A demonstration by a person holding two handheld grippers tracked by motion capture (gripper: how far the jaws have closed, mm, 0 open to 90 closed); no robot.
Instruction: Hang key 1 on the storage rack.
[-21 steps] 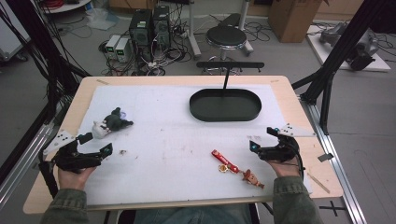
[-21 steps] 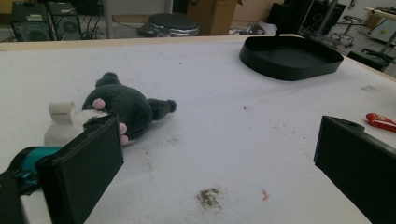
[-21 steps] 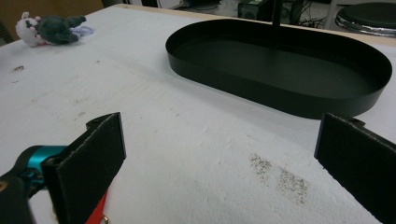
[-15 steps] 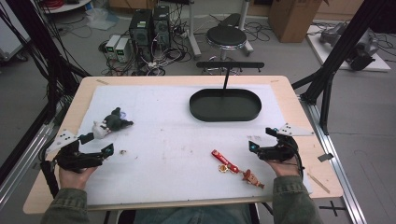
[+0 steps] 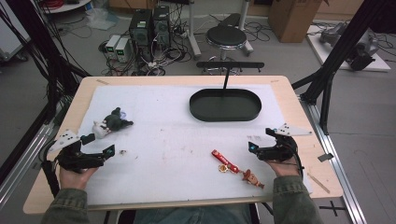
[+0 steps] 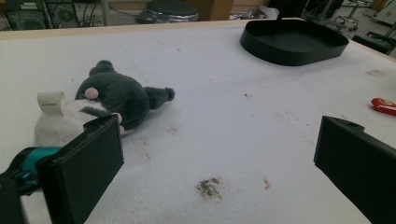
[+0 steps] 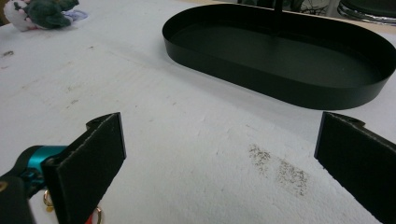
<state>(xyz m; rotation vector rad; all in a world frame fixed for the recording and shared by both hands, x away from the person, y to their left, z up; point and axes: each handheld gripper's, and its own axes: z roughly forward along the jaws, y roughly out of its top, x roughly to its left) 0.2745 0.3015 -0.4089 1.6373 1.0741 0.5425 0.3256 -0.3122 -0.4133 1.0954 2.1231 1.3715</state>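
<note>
A dark grey and white plush toy (image 5: 111,122) (image 6: 112,100) (image 7: 39,14) lies on the white mat at the left. A red keychain with gold rings and a small brown figure (image 5: 236,167) lies at the front right; its red end (image 6: 384,105) reaches into the left gripper view and its gold rings (image 7: 46,198) show by my right gripper's jaw. A black oval tray (image 5: 225,105) (image 6: 294,42) (image 7: 285,58) stands empty at the back. My left gripper (image 5: 99,145) (image 6: 219,163) rests just in front of the plush toy, open and empty. My right gripper (image 5: 260,141) (image 7: 219,163) rests to the right of the keychain, open and empty.
The white mat (image 5: 177,140) covers most of the wooden table (image 5: 299,112). A thin black stand (image 5: 229,67) rises behind the tray. A stool (image 5: 226,35) and computer boxes (image 5: 149,23) stand on the floor beyond the table. Small dirt marks (image 6: 208,186) dot the mat.
</note>
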